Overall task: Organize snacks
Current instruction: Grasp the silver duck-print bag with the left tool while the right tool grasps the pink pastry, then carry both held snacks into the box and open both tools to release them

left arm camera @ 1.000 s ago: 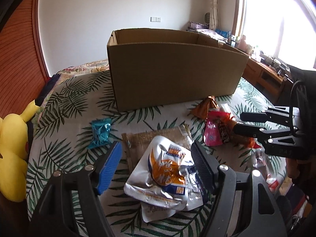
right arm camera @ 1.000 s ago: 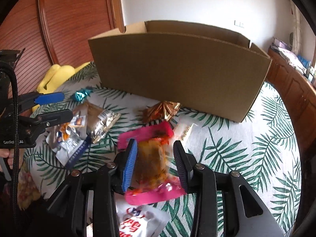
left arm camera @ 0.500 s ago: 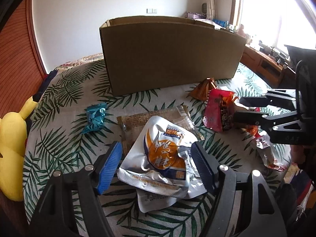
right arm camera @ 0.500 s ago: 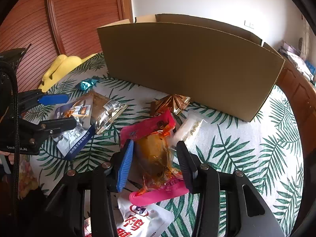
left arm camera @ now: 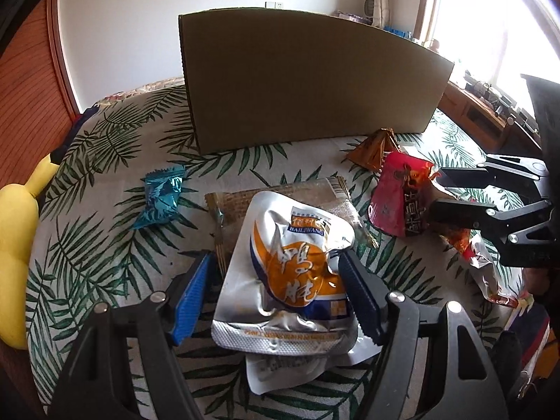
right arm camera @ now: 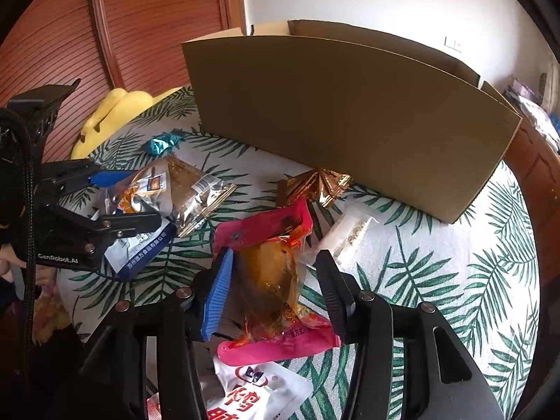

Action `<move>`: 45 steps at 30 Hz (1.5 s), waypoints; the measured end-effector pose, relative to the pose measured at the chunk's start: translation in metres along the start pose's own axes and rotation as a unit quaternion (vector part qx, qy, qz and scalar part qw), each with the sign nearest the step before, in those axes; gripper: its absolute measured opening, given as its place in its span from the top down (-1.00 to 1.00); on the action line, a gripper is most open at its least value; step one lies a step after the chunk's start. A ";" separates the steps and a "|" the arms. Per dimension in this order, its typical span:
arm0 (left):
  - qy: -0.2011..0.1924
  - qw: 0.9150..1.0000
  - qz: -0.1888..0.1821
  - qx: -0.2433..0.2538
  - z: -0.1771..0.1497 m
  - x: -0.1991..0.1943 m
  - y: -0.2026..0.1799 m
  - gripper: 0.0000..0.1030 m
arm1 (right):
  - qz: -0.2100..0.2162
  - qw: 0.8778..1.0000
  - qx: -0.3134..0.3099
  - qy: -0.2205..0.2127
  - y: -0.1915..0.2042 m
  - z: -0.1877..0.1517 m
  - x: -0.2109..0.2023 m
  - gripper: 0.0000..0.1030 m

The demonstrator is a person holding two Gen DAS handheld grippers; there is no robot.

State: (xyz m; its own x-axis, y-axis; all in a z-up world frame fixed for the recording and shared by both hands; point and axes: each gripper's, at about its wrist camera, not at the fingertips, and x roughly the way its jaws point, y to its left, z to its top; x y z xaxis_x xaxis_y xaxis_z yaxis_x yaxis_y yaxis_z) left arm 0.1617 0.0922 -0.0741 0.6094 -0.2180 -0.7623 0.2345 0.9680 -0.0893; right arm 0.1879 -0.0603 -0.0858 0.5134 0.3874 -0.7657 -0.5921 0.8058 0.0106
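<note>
Leaf-print bedspread point(left arm camera: 105, 161); cardboard box point(left arm camera: 301, 80) behind, jaws apparently gapped.

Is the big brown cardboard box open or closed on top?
Open. In the right wrist view the big brown cardboard box shows its inner back wall, with no flaps covering it.

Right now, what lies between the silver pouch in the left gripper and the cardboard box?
In the left wrist view, a brown clear-wrapped snack lies behind the silver pouch; beyond it, bare leaf-print cloth reaches the cardboard box.
</note>
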 end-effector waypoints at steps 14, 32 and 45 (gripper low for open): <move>-0.036 0.999 -0.013 -0.009 0.000 -0.019 0.002 -0.19 | 0.007 1.000 -0.006 0.010 0.009 0.005 0.000 -0.09; -0.063 0.998 -0.011 -0.018 -0.003 -0.043 0.001 -0.19 | -0.005 0.998 -0.036 0.057 0.016 0.004 0.027 0.19; -0.086 0.996 -0.010 -0.011 0.014 -0.062 -0.013 -0.19 | -0.004 1.000 0.020 -0.022 -0.003 -0.002 -0.026 0.24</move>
State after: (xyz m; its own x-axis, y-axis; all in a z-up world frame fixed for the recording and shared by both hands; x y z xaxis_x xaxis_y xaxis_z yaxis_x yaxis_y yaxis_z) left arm 0.1313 0.0911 -0.0167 0.7258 -0.2540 -0.6393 0.2329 0.9652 -0.1190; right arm 0.1748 -0.0735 -0.0673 0.5462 0.3996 -0.7362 -0.5631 0.8258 0.0304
